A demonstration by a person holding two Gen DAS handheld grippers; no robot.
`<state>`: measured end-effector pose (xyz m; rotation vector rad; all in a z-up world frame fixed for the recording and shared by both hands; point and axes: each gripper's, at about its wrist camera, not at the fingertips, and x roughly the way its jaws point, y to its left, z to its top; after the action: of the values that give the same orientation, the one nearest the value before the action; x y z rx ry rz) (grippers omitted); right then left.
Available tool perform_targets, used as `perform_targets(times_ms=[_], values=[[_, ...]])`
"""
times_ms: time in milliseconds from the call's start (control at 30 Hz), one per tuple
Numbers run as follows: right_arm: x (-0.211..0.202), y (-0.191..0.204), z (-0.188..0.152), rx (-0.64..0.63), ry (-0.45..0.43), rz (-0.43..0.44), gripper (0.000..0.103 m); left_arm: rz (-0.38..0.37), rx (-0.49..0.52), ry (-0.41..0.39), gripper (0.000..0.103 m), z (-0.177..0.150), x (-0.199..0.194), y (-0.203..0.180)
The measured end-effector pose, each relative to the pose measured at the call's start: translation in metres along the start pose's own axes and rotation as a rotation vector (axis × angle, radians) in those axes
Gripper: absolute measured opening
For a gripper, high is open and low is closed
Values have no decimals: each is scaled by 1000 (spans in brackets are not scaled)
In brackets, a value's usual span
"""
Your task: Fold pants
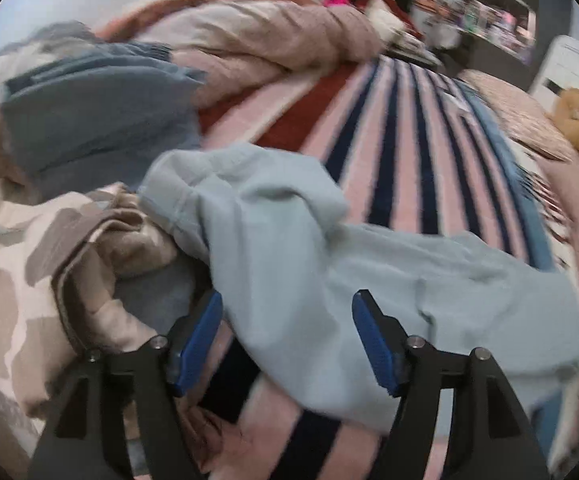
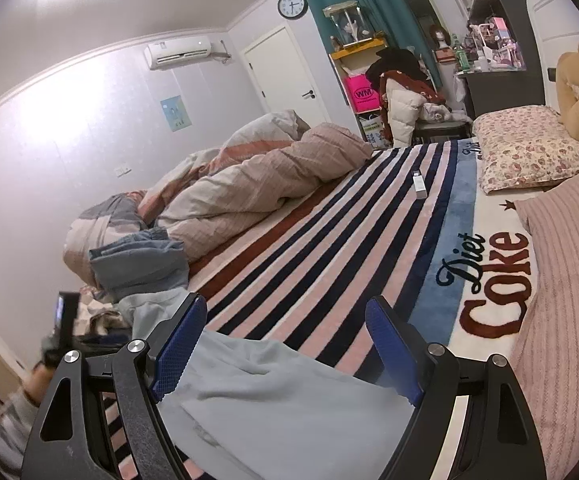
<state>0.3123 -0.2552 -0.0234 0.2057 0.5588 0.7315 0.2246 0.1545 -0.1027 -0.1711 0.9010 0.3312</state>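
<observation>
Pale blue pants (image 1: pixel 313 248) lie crumpled on the striped blanket (image 1: pixel 401 128) on the bed. My left gripper (image 1: pixel 287 304) is open just above the pants, its blue pads apart on either side of the cloth. In the right wrist view the same pants (image 2: pixel 273 392) spread under my right gripper (image 2: pixel 285 316), which is open and empty above them. The left gripper (image 2: pixel 63 324) shows at the far left of that view, blurred.
A camouflage garment (image 1: pixel 41 248) and folded denim (image 1: pixel 101 120) lie left of the pants. A bunched pink duvet (image 2: pixel 257 176) lies along the wall side. Pillows (image 2: pixel 529 148) and a plush toy (image 2: pixel 573 88) sit at the head. A small white object (image 2: pixel 419 186) lies on the striped blanket (image 2: pixel 329 240).
</observation>
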Motion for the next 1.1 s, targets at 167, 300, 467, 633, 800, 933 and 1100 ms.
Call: perform_targets(times_ms=[167,300,467,633,800,933,1100], values=[[0,2,0,-6,-1,13,79,-19,-108,-31,71,-10,-4,-5],[-1,2,0,5,-5,16,79,-34,-187,-18,73,-18,1,-2],[-4,5,1,0,-13,31,79,51,-228,-24,73,-24,29,-3],[-1,8,0,-5,-5,42,79,153,-223,-45,76,-26,50,-3],[0,8,0,-1,-8,40,79,96,-281,-65,49,-13,71,6],[0,5,1,2,-9,37,79,27,-280,-113,25,10,81,6],[1,5,0,0,-7,42,79,-46,-344,-167,21,27,76,13]])
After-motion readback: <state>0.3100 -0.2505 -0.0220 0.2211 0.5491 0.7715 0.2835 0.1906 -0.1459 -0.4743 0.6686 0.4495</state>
